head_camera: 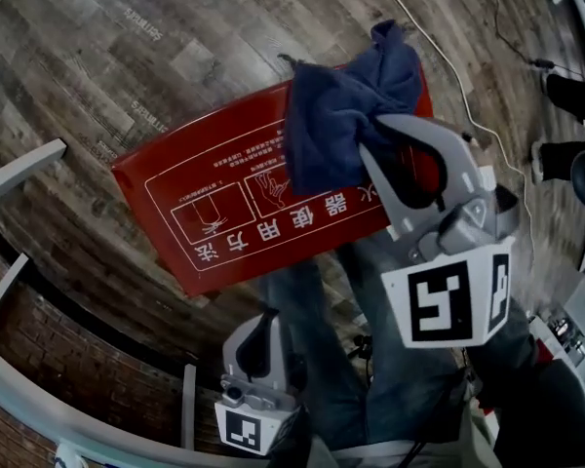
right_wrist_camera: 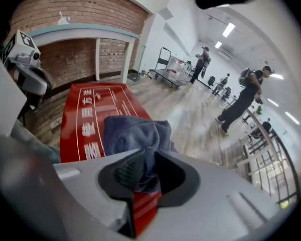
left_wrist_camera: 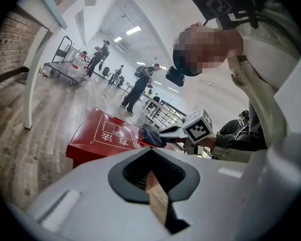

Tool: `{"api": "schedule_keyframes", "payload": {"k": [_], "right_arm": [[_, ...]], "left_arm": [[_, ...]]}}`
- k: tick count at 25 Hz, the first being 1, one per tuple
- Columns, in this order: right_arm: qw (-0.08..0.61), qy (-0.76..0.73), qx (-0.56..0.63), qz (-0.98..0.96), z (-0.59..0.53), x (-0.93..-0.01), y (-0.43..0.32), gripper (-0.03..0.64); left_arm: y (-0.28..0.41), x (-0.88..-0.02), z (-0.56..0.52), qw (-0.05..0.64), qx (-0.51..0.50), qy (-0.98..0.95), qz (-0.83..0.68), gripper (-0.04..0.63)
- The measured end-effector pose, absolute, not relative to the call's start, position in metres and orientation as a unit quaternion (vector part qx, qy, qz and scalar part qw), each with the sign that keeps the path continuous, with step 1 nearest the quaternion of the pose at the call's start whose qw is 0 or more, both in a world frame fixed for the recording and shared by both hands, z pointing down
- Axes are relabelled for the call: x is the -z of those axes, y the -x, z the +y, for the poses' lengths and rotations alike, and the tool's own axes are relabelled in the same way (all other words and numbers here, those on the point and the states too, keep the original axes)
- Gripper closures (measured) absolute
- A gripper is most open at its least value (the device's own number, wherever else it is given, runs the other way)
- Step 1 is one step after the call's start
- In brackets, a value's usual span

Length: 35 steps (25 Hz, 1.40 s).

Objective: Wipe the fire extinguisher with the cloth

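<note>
A red fire extinguisher box (head_camera: 224,203) with white printed instructions lies flat on the wooden floor. A dark blue cloth (head_camera: 336,115) is bunched on its far right part. My right gripper (head_camera: 370,135) reaches down onto it and is shut on a fold of the cloth (right_wrist_camera: 133,134), with the red box (right_wrist_camera: 85,119) under and beyond it. My left gripper (head_camera: 263,334) hangs low beside my legs, short of the box's near edge, shut with nothing in it. The left gripper view shows the box (left_wrist_camera: 98,134) and the cloth (left_wrist_camera: 151,135) ahead.
A white cable (head_camera: 448,61) runs across the floor past the box's right end. White frame bars (head_camera: 19,174) and a brick wall (right_wrist_camera: 80,54) stand at the left. A trolley (right_wrist_camera: 173,67) and several people are far down the hall.
</note>
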State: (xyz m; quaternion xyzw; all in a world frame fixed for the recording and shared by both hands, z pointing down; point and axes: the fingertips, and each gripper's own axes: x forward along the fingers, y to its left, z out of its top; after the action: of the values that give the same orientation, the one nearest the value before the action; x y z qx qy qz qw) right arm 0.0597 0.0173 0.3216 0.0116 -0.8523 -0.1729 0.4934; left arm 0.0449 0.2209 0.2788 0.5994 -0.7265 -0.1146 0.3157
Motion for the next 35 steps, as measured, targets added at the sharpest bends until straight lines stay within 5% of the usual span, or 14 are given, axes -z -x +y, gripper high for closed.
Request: {"api": "schedule_keyframes", "payload": {"k": [5,12,20,28,35], "right_arm": [[0.397,0.154,0.145,-0.893,0.140,-0.308,0.045,0.549],[0.367,0.143,0.122,-0.911,0.141,-0.307,0.018,0.537],[0.423,0.046,0.041,-0.904,0.078,-0.295,-0.080,0.299],[0.367,-0.005,0.028,-0.930,0.096,-0.268,-0.075,0.315],[0.422,0.110,0.117,-0.892,0.141,-0.318,-0.018,0.340]], "left_arm": [[-0.041,-0.279,0.226,0.314,0.113,-0.598,-0.729,0.589],[-0.037,-0.276,0.238,0.310,0.123,-0.596,-0.730,0.589],[-0.031,-0.279,0.250,0.312,0.129,-0.585,-0.737,0.589],[-0.021,-0.267,0.232,0.306,0.121,-0.600,-0.729,0.589],[-0.019,-0.245,0.223,0.287,0.117,-0.607,-0.732,0.589]]}}
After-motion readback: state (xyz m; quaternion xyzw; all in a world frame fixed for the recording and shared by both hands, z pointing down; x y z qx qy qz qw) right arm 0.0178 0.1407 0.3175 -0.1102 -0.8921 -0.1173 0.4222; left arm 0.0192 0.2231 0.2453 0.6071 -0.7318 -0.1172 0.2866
